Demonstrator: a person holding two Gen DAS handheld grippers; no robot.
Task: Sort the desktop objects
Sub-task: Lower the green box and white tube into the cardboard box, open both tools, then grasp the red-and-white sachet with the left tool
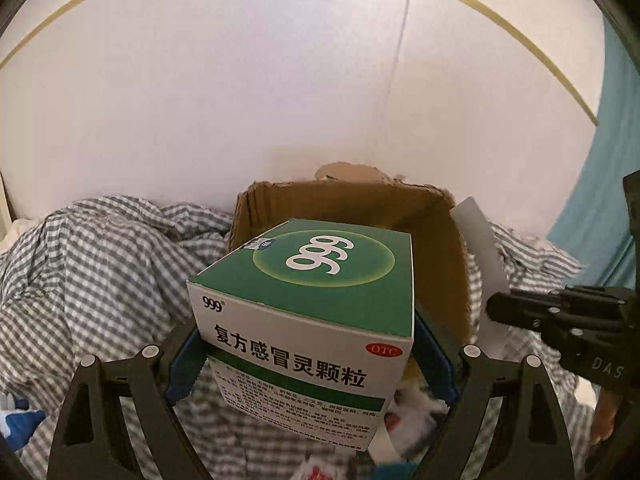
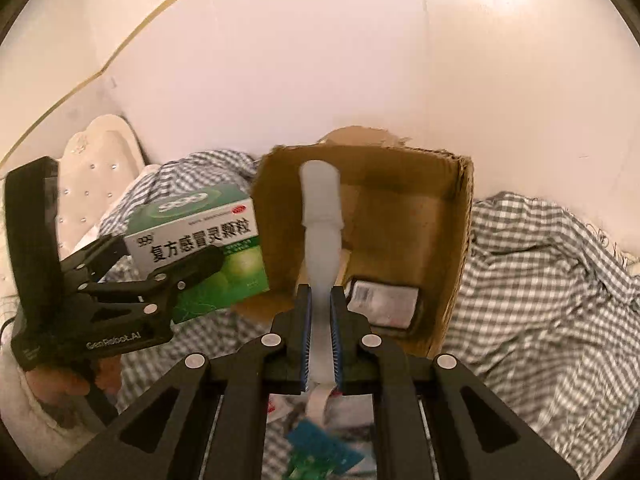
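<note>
Carrying both loads to the cardboard box (image 2: 452,216) looks like the step in hand, and doing it well seems to depend mostly on the order of release. The left gripper (image 1: 308,364) is clamped, jaws spread wide, on the lower part of a green-and-white medicine box (image 1: 308,300), which hangs in the air just short of the carton's near-left wall; in the right wrist view it sits beside that wall, not yet over the opening. The right gripper (image 2: 320,340) is nearly closed on the flattened tail of a pale translucent tube (image 2: 320,216), whose capped end points up over the carton's mouth. A dark flat packet (image 2: 382,304) already lies on the carton floor, tilted against the near side. Judging from this, the tube is better placed to go in first; letting it down low before opening would keep it from bouncing out. The medicine box would then need lifting clear of the torn rim and moving rightward, since its bulk could catch the wall and shove the carton across the soft checked cloth (image 2: 540,280).
</note>
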